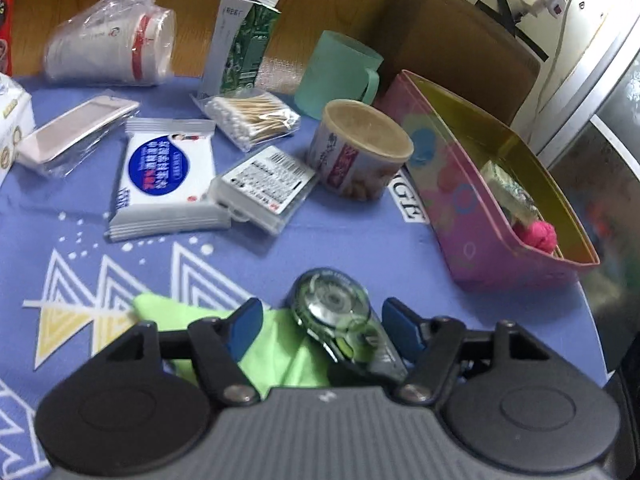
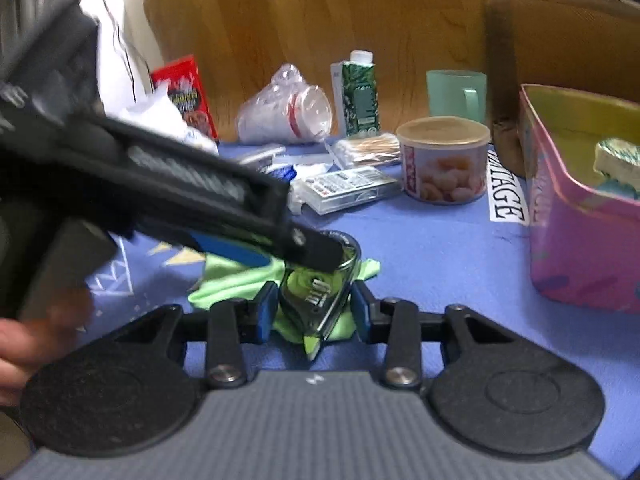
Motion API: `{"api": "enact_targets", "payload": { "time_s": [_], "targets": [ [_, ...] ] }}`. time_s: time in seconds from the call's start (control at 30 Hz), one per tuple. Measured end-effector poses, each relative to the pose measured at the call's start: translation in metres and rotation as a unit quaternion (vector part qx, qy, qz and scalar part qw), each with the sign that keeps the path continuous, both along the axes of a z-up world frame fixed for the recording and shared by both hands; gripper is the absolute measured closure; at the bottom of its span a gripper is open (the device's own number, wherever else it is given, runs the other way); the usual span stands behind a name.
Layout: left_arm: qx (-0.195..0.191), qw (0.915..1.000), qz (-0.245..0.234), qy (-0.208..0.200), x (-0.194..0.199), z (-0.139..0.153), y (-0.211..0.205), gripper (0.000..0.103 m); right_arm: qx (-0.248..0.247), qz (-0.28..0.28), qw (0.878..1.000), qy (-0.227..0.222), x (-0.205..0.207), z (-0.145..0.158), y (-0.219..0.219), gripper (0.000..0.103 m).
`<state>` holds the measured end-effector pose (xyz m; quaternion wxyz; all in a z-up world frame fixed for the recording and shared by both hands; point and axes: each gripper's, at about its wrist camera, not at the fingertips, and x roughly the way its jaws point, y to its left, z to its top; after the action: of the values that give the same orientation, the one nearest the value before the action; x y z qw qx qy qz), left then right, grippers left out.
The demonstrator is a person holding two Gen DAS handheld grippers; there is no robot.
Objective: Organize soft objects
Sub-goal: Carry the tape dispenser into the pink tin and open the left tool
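Both grippers [image 1: 322,320] [image 2: 314,308] around correction tape [image 2: 316,292]

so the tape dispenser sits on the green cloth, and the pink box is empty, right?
Not empty. The left wrist view shows the pink box holding a pink ball and a greenish packet. The tape dispenser does sit on the green cloth.

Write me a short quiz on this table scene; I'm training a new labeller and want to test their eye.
1. What lies on top of the green cloth?
2. True or false: the pink bin already holds things.
3. Which stands upright? A. bagged cups B. green carton C. cotton swabs

Key: 1. the correction tape; 2. true; 3. B
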<state>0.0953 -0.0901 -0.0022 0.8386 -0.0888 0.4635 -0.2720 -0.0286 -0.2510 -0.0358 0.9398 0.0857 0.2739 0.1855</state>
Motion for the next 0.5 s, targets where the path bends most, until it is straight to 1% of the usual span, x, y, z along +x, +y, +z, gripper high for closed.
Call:
{"api": "enact_targets", "payload": {
  "time_s": [0.03, 0.07, 0.13, 0.3, 0.43, 0.5],
  "targets": [
    [-0.011, 0.9999, -0.005, 0.005, 0.001, 0.001, -0.001, 0.046, 0.011, -0.002, 1.000, -0.002, -0.002, 0.000, -0.003, 0.061],
    [-0.014, 0.9999, -0.006, 0.006, 0.003, 0.004, -0.004, 0.046, 0.018, -0.003, 1.000, -0.007, -0.005, 0.001, -0.005, 0.061],
    [-0.013, 0.9998, -0.013, -0.006, 0.003, 0.013, -0.013, 0.046, 0.014, -0.010, 0.999, -0.027, -0.011, 0.007, -0.006, 0.061],
    [-0.019, 0.9972, -0.047, -0.055, -0.001, 0.044, -0.046, 0.046, -0.009, -0.046, 0.994, -0.094, -0.028, 0.028, -0.018, 0.061],
    [-0.030, 0.9928, -0.085, -0.079, 0.001, 0.065, -0.087, 0.046, -0.013, -0.092, 0.987, -0.131, -0.039, 0.042, -0.047, 0.061],
    [-0.028, 0.9900, -0.104, -0.091, 0.003, 0.071, -0.115, 0.046, -0.015, -0.114, 0.983, -0.142, -0.042, 0.046, -0.065, 0.061]
  ]
}}
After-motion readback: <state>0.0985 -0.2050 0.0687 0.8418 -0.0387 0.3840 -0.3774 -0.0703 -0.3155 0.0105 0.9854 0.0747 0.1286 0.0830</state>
